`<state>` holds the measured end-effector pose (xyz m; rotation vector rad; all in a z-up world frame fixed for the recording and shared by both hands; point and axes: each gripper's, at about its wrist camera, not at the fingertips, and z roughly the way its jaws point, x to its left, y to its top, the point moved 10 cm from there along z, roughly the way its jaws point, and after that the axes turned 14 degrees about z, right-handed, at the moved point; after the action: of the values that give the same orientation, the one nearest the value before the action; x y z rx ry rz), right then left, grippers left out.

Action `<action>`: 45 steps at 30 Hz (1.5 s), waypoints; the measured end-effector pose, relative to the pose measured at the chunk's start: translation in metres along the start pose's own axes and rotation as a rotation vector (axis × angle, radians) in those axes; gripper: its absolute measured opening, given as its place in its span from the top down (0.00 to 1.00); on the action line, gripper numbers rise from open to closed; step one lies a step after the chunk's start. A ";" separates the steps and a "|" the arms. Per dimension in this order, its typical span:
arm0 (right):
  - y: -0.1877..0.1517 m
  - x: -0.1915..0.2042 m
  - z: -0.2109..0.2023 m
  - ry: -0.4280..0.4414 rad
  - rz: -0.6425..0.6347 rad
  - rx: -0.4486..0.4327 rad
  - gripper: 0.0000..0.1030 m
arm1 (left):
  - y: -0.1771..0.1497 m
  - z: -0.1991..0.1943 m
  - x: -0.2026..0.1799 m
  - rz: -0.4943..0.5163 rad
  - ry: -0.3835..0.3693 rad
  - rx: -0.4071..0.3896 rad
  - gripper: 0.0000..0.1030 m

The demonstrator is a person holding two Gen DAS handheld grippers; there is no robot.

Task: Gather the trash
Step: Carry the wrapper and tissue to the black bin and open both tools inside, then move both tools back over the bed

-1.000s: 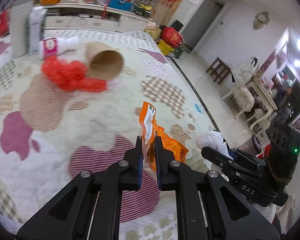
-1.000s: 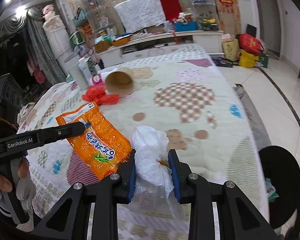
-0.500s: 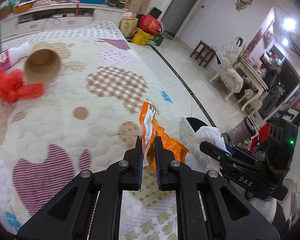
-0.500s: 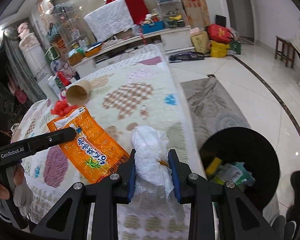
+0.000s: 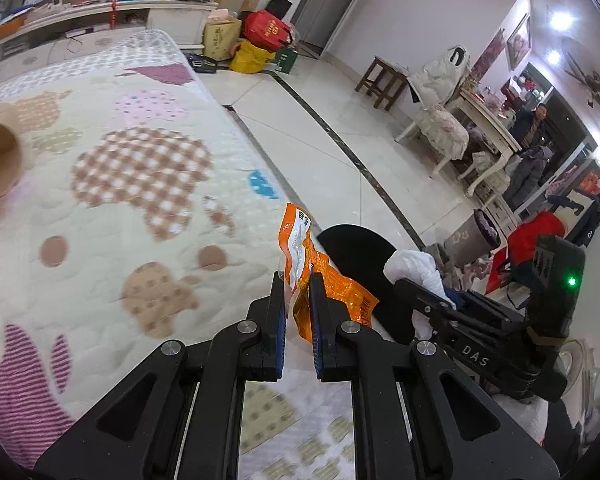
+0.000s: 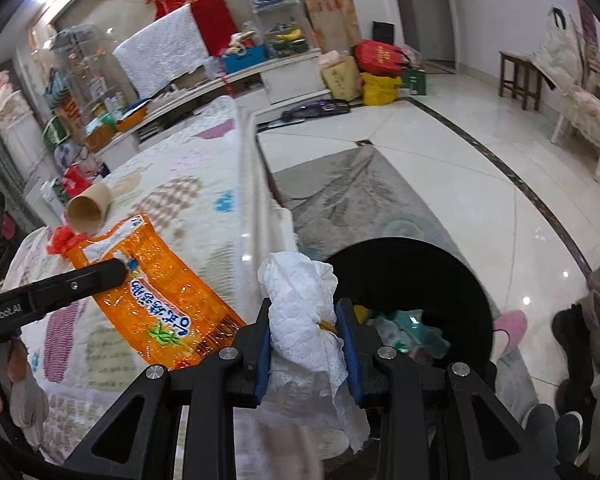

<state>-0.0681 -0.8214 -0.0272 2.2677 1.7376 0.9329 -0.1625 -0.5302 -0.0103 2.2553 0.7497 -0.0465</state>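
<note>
My left gripper (image 5: pixel 297 280) is shut on an orange snack wrapper (image 5: pixel 300 240), held above the bed's right edge; the wrapper also shows in the right wrist view (image 6: pixel 160 284). My right gripper (image 6: pixel 303 308) is shut on a crumpled white tissue (image 6: pixel 304 300), which also shows in the left wrist view (image 5: pixel 414 264). It hangs at the rim of a black trash bin (image 6: pixel 412 264) on the floor beside the bed, with trash inside. The bin also shows in the left wrist view (image 5: pixel 352 248). A brown paper cup (image 6: pixel 86 208) and red mesh (image 6: pixel 62 240) lie on the bed.
The quilted bed cover (image 5: pixel 132 184) fills the left. A grey rug (image 6: pixel 360 196) lies under the bin on the tiled floor. Slippers (image 6: pixel 508 324) sit right of the bin. Bags (image 5: pixel 260 36) and chairs (image 5: pixel 440 128) stand further off.
Both grippers have swung right from over the bed toward its edge, each still holding its trash. The black bin has come into view below the right gripper.
</note>
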 end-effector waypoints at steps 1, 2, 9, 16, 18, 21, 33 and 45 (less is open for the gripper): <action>0.001 -0.006 0.001 -0.007 0.010 0.001 0.72 | 0.002 0.004 -0.004 0.000 -0.005 0.003 0.92; 0.002 -0.011 0.002 -0.012 0.017 0.002 0.72 | 0.004 0.008 -0.005 0.000 -0.008 0.003 0.92; 0.010 -0.045 0.015 -0.052 0.070 0.011 0.72 | 0.014 0.029 -0.025 0.017 -0.001 -0.007 0.92; 0.019 -0.063 0.017 -0.083 0.108 -0.004 0.51 | 0.021 0.039 -0.033 0.016 0.000 -0.032 0.69; 0.019 -0.065 0.016 -0.086 0.112 -0.005 0.51 | 0.019 0.040 -0.035 -0.001 -0.020 -0.032 0.55; 0.016 -0.065 0.016 -0.082 0.118 0.002 0.51 | 0.020 0.040 -0.036 0.000 -0.023 -0.029 0.55; 0.006 -0.040 0.014 -0.068 0.075 0.014 0.50 | 0.012 0.014 -0.018 0.009 0.025 -0.052 0.55; -0.007 0.019 0.017 -0.041 -0.031 0.015 0.50 | -0.007 -0.018 0.021 -0.021 0.107 -0.082 0.55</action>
<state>-0.0618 -0.7980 -0.0365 2.2459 1.7630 0.8650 -0.1523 -0.5037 -0.0074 2.1859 0.8172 0.0945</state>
